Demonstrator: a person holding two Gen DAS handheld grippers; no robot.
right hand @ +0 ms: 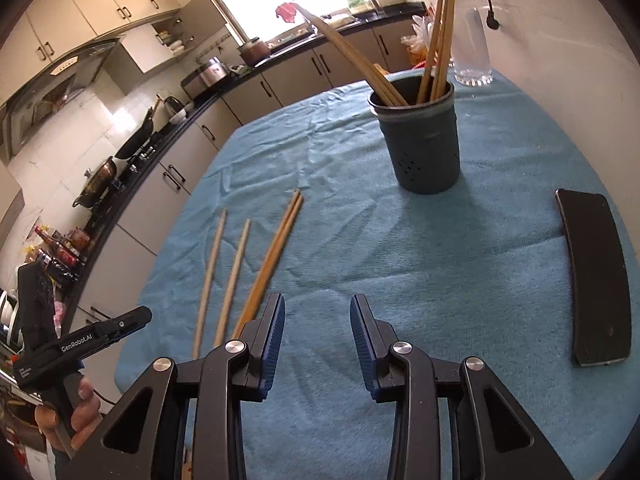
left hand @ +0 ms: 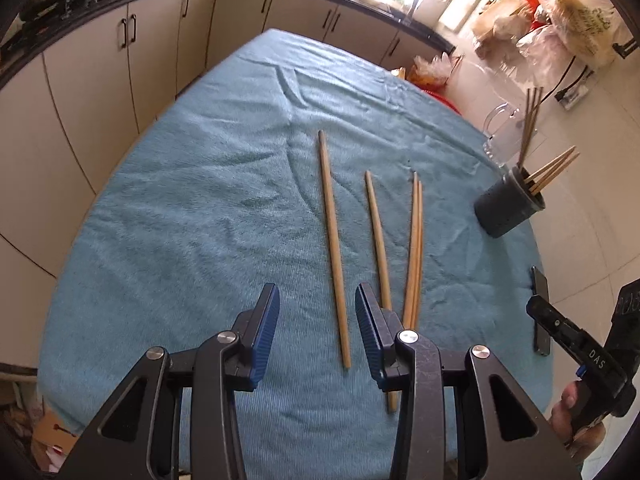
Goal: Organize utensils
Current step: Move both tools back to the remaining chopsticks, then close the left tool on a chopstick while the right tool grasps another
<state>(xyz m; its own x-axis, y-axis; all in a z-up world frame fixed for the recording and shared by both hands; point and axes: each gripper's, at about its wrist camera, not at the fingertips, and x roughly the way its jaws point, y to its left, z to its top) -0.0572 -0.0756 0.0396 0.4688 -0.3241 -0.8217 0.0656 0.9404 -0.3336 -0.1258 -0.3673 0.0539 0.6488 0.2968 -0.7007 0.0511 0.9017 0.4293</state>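
Several wooden chopsticks lie on the blue towel: a long one (left hand: pixel 333 248), a second one (left hand: pixel 378 236) and a touching pair (left hand: pixel 415 248). My left gripper (left hand: pixel 318 300) hovers open over their near ends, and the long chopstick runs up between its blue pads without touching them. A dark utensil holder (left hand: pixel 508 208) with several chopsticks in it stands at the right edge. From the right wrist the holder (right hand: pixel 424 144) stands ahead, and the loose chopsticks (right hand: pixel 236 276) lie to the left. My right gripper (right hand: pixel 318 304) is open over bare towel, holding nothing.
A black phone (right hand: pixel 596 276) lies flat on the towel at the right. A clear glass (right hand: pixel 474 52) stands behind the holder. Kitchen cabinets (left hand: pixel 120 80) and a counter with a wok curve round the table's far side. Bags are piled at the far right.
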